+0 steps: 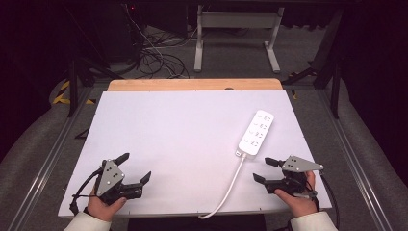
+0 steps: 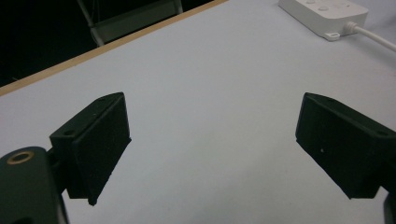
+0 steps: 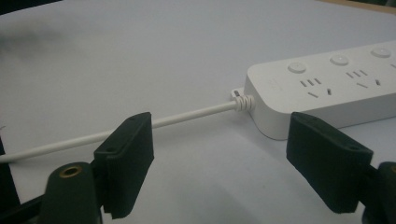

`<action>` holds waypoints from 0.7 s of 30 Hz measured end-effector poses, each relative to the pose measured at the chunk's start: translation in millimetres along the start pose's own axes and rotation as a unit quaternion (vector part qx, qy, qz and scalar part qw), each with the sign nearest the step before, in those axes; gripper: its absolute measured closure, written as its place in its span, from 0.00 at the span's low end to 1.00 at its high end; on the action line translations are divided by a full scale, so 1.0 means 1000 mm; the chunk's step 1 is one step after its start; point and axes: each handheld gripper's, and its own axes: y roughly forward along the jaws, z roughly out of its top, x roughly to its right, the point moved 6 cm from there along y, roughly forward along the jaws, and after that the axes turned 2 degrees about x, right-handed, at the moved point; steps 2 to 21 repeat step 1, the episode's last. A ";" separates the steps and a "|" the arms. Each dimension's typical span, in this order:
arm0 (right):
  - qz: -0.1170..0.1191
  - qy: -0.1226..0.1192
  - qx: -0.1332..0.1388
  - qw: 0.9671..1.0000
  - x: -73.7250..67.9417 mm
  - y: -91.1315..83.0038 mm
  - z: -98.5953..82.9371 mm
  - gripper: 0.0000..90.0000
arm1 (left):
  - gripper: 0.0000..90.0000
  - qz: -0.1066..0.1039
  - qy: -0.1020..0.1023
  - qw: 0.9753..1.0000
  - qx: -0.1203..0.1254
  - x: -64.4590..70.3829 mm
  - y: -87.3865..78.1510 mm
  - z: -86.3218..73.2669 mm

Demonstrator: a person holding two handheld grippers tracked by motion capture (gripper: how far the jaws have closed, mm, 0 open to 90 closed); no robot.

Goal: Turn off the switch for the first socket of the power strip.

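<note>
A white power strip (image 1: 257, 134) lies on the white table top (image 1: 183, 134) right of centre, with several sockets and buttons on top; it also shows in the right gripper view (image 3: 336, 88) and at the top right of the left gripper view (image 2: 324, 14). Its white cable (image 1: 230, 187) runs from the near end toward the table's front edge and over it. My right gripper (image 1: 263, 169) rests open just right of the cable, jaws wide apart with nothing between them (image 3: 219, 158). My left gripper (image 1: 135, 167) sits open at the front left over bare table (image 2: 212, 144).
A wooden strip (image 1: 192, 84) borders the table's far edge. Behind it stand a white metal frame (image 1: 235, 29) and loose black cables (image 1: 154, 57) on the floor. Metal rails (image 1: 53, 154) run along both sides of the table.
</note>
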 end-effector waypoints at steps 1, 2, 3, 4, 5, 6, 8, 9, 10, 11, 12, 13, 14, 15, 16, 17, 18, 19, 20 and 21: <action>-0.001 -0.003 0.001 1.000 0.000 0.000 0.000 0.26 | 0.11 0.003 0.003 1.000 -0.001 -0.001 0.000 0.000; -0.001 -0.003 0.001 1.000 0.000 0.000 0.000 0.26 | 0.11 0.003 0.003 1.000 -0.001 -0.001 0.000 0.000; -0.001 -0.003 0.001 1.000 0.000 0.000 0.000 0.26 | 0.11 0.003 0.003 1.000 -0.001 -0.001 0.000 0.000; -0.001 -0.003 0.001 1.000 0.000 0.000 0.000 0.26 | 0.11 0.003 0.003 1.000 -0.001 -0.001 0.000 0.000; -0.001 -0.003 0.001 1.000 0.000 0.000 0.000 0.26 | 0.11 0.003 0.003 1.000 -0.001 -0.001 0.000 0.000; -0.001 -0.003 0.001 1.000 0.000 0.000 0.000 0.26 | 0.11 0.003 0.003 1.000 -0.001 -0.001 0.000 0.000; -0.001 -0.003 0.001 1.000 0.000 0.000 0.000 0.26 | 0.11 0.003 0.003 1.000 -0.001 -0.001 0.000 0.000; -0.001 -0.003 0.001 1.000 0.000 0.000 0.000 0.26 | 0.11 0.003 0.003 1.000 -0.001 -0.001 0.000 0.000; -0.001 -0.003 0.001 1.000 0.000 0.000 0.000 0.26 | 0.11 0.003 0.003 1.000 -0.001 -0.001 0.000 0.000; -0.001 -0.003 0.001 1.000 0.000 0.000 0.000 0.26 | 0.11 0.003 0.003 1.000 -0.001 -0.001 0.000 0.000; -0.001 -0.003 0.001 1.000 0.000 0.000 0.000 0.26 | 0.11 0.003 0.003 1.000 -0.001 -0.001 0.000 0.000; -0.001 -0.003 0.001 1.000 0.000 0.000 0.000 0.26 | 0.11 0.003 0.003 1.000 -0.001 -0.001 0.000 0.000; -0.001 -0.003 0.001 1.000 0.000 0.000 0.000 0.26 | 0.11 0.003 0.003 1.000 -0.001 -0.001 0.000 0.000; -0.001 -0.003 0.001 1.000 0.000 0.000 0.000 0.26 | 0.11 0.003 0.003 1.000 -0.001 -0.001 0.000 0.000; -0.001 -0.003 0.001 1.000 0.000 0.000 0.000 0.26 | 0.11 0.003 0.003 1.000 -0.001 -0.001 0.000 0.000; -0.001 -0.003 0.001 1.000 0.000 0.000 0.000 0.26 | 0.11 0.003 0.003 1.000 -0.001 -0.001 0.000 0.000; -0.001 -0.003 0.001 1.000 0.000 0.000 0.000 0.26 | 0.11 0.003 0.003 1.000 -0.001 -0.001 0.000 0.000; -0.001 -0.003 0.001 1.000 0.000 0.000 0.000 0.26 | 0.11 0.003 0.003 1.000 -0.001 -0.001 0.000 0.000; -0.001 -0.003 0.001 1.000 0.000 0.000 0.000 0.26 | 0.11 0.003 0.003 1.000 -0.001 -0.001 0.000 0.000; -0.001 -0.003 0.001 1.000 0.000 0.000 0.000 0.26 | 0.11 0.003 0.003 1.000 -0.001 -0.001 0.000 0.000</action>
